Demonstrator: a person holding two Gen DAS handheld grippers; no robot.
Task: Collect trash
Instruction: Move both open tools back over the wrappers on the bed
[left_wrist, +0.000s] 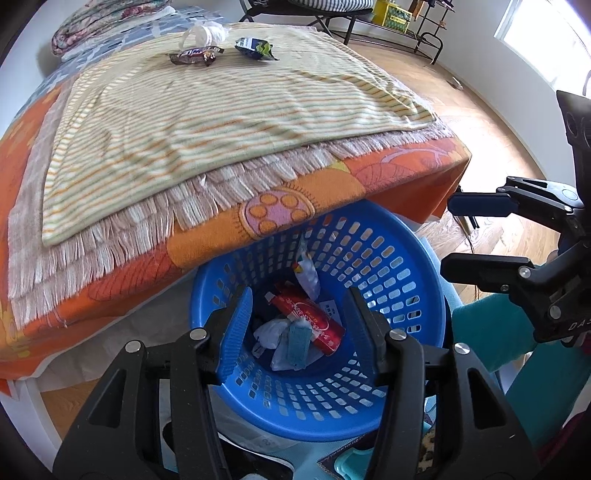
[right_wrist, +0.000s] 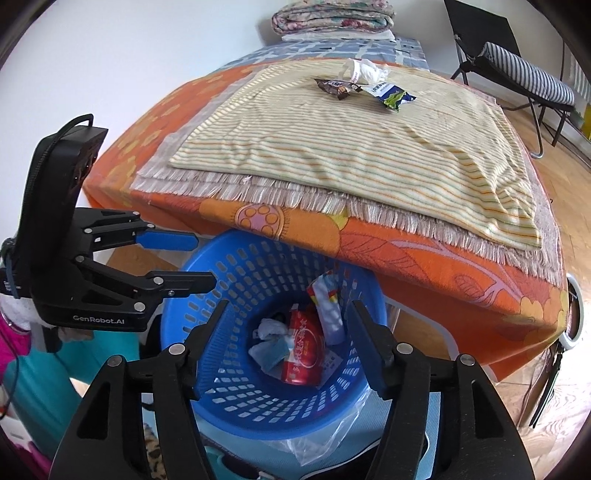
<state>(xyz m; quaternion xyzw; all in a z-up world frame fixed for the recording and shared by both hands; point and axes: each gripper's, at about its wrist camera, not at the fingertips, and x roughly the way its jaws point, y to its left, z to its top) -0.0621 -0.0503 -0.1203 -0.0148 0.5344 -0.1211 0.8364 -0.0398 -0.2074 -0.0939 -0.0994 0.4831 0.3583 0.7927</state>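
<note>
A blue perforated basket (left_wrist: 399, 302) (right_wrist: 236, 391) stands on the floor at the bed's near edge. It holds a red packet (left_wrist: 312, 319) (right_wrist: 303, 347), a white wrapper (left_wrist: 308, 275) (right_wrist: 328, 306) and crumpled tissues (left_wrist: 271, 332) (right_wrist: 267, 341). My left gripper (left_wrist: 297, 314) (right_wrist: 205, 262) and my right gripper (right_wrist: 288, 328) (left_wrist: 447, 236) both hover over the basket, open and empty. On the striped blanket (left_wrist: 207, 110) (right_wrist: 369, 147) far away lie a brown candy wrapper (left_wrist: 194, 56) (right_wrist: 337, 87), a dark blue-green snack bag (left_wrist: 256, 48) (right_wrist: 392, 95) and a crumpled white bag (left_wrist: 205, 32) (right_wrist: 365, 70).
The bed has an orange patterned cover (left_wrist: 314, 184) (right_wrist: 424, 251) with a fringed throw under the blanket. Folded bedding (right_wrist: 332, 16) lies at the bed's head. A black chair with a striped cushion (right_wrist: 524, 77) stands on the wooden floor (left_wrist: 480, 122). A clear plastic bag (right_wrist: 325, 435) lies below the basket.
</note>
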